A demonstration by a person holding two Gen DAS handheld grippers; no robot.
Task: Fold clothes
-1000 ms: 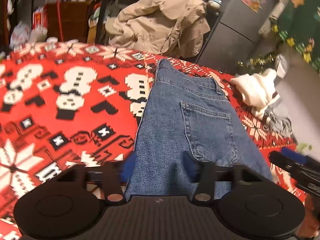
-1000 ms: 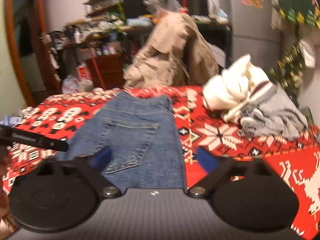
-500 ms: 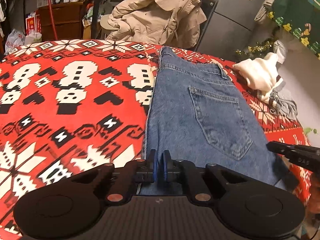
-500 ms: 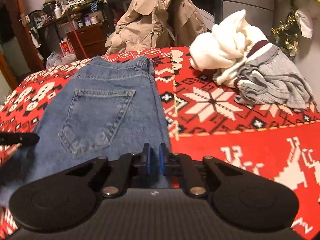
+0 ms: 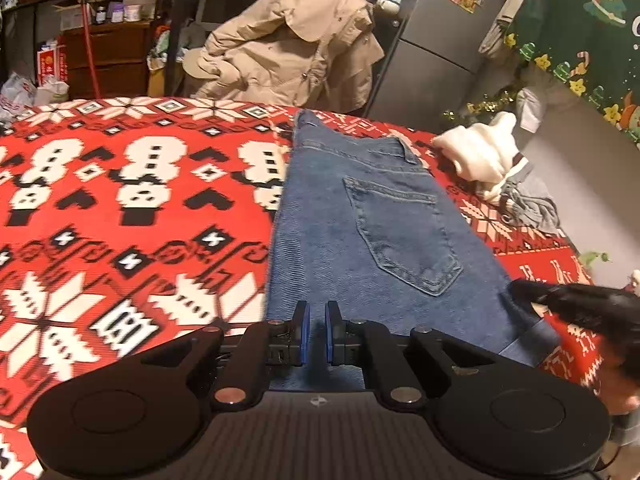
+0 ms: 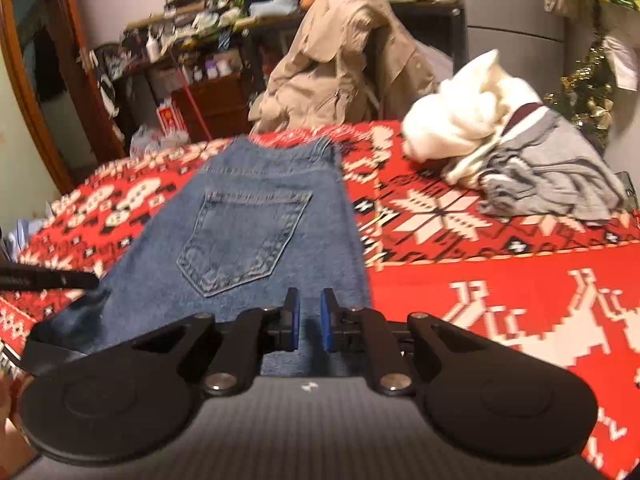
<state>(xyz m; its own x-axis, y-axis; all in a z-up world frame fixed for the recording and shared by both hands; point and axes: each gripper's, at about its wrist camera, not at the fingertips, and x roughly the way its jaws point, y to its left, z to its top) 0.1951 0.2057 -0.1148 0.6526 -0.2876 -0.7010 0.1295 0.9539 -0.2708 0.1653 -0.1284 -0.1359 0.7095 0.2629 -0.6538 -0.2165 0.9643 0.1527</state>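
Blue jeans (image 5: 372, 232) lie folded lengthwise on the red patterned blanket (image 5: 120, 208), back pocket up, waistband at the far end. They also show in the right wrist view (image 6: 256, 232). My left gripper (image 5: 316, 336) sits at the near left edge of the jeans, its blue pads nearly together with denim between them. My right gripper (image 6: 309, 320) sits at the near right edge, pads likewise close on the denim. The right gripper also shows in the left wrist view at the right (image 5: 576, 300).
A heap of white and grey clothes (image 6: 512, 144) lies on the blanket to the right of the jeans. A beige coat (image 5: 292, 44) hangs over a chair behind the bed. A grey fridge (image 5: 432, 40) and cluttered shelves stand beyond.
Both grippers were open a second ago and have closed on the near end of the jeans. The views have since shifted slightly, with the near denim edge raised a little.
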